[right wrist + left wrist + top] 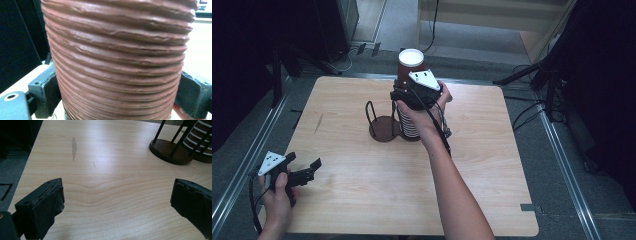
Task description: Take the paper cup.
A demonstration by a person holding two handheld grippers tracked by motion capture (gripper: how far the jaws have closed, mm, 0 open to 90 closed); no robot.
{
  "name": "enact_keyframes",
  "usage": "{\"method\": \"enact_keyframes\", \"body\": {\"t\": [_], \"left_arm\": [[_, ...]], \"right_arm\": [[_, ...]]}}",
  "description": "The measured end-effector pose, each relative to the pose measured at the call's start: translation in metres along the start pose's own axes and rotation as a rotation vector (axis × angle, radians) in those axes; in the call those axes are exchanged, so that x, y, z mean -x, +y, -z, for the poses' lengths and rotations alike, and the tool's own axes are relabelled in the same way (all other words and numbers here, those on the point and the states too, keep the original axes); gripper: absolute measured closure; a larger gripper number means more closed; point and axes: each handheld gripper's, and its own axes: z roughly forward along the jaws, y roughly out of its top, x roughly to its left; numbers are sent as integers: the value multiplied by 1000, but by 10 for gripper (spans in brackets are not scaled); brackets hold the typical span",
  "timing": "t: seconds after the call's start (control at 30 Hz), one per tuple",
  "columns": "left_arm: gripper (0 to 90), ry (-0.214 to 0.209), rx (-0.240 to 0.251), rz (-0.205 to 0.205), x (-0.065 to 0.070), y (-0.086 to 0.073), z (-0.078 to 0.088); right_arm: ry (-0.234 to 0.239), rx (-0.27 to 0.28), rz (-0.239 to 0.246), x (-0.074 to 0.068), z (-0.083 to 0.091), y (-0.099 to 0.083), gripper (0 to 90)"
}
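Gripping the ribbed brown paper cup [411,62] atop the upright stack [410,125], your right gripper [412,95] clamps its sides, beside the black wire rack [382,125]. Your left gripper [304,172] idles wide at the counter's [492,150] 8 o'clock corner.

The counter [492,165] is pale wood with rounded corners, its grain running in long waves across the top. Near its left edge lies a thin grey smear [74,146] — a slanted streak, well apart from everything else. Around the counter the floor [562,165] is grey carpet, with metal rails [564,165] running along both sides. Black stand legs [532,75] rise at the far right, and loose cables [524,115] trail over the floor beside them. At the far left a dark cabinet [332,25] stands — a white cable [344,62] curls at its foot.
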Motion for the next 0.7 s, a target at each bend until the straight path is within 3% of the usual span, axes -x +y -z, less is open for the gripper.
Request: {"method": "enact_keyframes", "body": {"t": [0.47,0.7], "left_arm": [[0,1,0,-4,1,0,0],[0,-1,-1,-6,1,0,0]], "right_arm": [[-15,-6,2,-2,1,2,93],[-15,26,1,-2,4,10,111]]}}
